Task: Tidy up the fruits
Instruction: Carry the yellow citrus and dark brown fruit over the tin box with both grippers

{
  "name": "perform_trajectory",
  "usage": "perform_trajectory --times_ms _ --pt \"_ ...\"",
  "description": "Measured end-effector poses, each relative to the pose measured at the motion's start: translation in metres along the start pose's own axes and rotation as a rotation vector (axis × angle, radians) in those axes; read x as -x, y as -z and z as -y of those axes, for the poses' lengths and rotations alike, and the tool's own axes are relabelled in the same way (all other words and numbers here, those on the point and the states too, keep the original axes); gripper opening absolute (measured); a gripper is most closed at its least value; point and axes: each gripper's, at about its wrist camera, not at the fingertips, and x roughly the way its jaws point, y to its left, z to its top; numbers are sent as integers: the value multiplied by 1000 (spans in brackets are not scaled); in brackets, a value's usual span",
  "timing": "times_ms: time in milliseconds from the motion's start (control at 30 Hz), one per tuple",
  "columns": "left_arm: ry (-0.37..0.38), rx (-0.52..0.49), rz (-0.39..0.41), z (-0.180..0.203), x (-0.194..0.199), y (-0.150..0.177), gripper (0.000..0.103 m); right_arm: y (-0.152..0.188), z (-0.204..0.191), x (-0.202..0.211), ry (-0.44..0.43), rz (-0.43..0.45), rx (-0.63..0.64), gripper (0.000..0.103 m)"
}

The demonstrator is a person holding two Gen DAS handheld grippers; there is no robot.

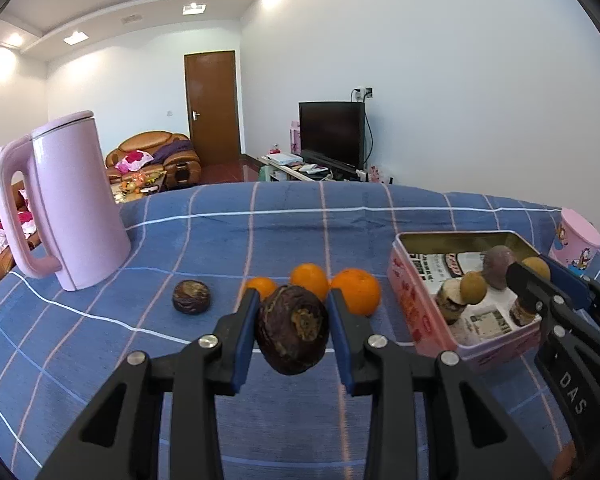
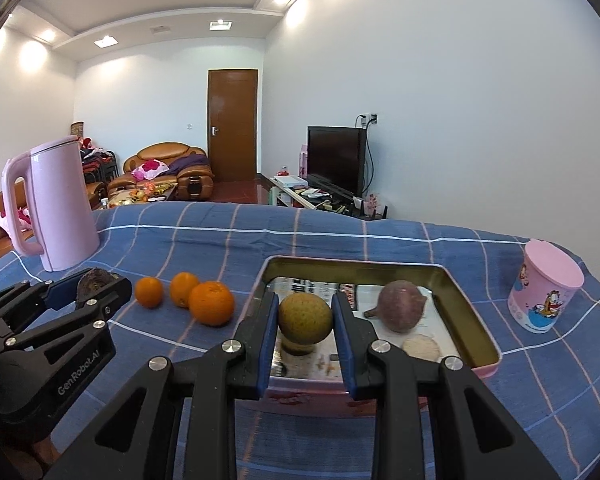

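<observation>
Sorting under way, partly done, with both tools loaded

- Left gripper [image 1: 292, 334]: clenched on a dark wrinkled fruit [image 1: 292, 330], held clear of the checked blue cloth [image 1: 220, 216] on the near side of the loose row; not yet at the tin
- Right gripper [image 2: 305, 326]: clenched on a round yellow-green fruit [image 2: 305, 318], held over the near left part of the pink tin [image 2: 488, 364], not yet set down
- Pink tin, right of centre, open, lined with printed paper: holds a purple-brown fruit [image 2: 398, 306] toward the far right, a pale flat round piece [image 2: 421, 347] near right, and a small dark item under the held fruit that I cannot identify. The left wrist view also shows a second yellowish fruit [image 1: 536, 266] at the far side, mostly hidden by the right gripper
- Loose on the cloth, left of the tin: three oranges [image 2: 211, 303] in a row, close together; one more dark wrinkled fruit [image 1: 191, 297] further left, near the pink kettle [image 1: 72, 204]
- Other stock: pink cartoon cup [image 2: 544, 286] at far right, upright, well apart from the tin

Judged progress: several pieces are already in the tin and two are in transit. If the tin is meant to take everything, four loose pieces remain; whether the oranges belong there or stay as their own row I cannot tell
</observation>
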Motion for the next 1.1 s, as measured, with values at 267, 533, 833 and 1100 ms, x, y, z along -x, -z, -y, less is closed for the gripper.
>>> perform_trajectory --times_ms 267,533,833,1100 --pt "28 -16 6 24 -1 -1 36 0 32 -6 38 -21 -25 29" --pt "58 -53 5 56 -2 -2 36 0 57 -10 68 -35 -37 29" --pt "94 -88 -1 86 -8 -5 36 -3 76 -15 104 -46 -35 29" --pt "130 -95 -19 107 -17 -9 36 -4 93 -25 135 -69 -41 29"
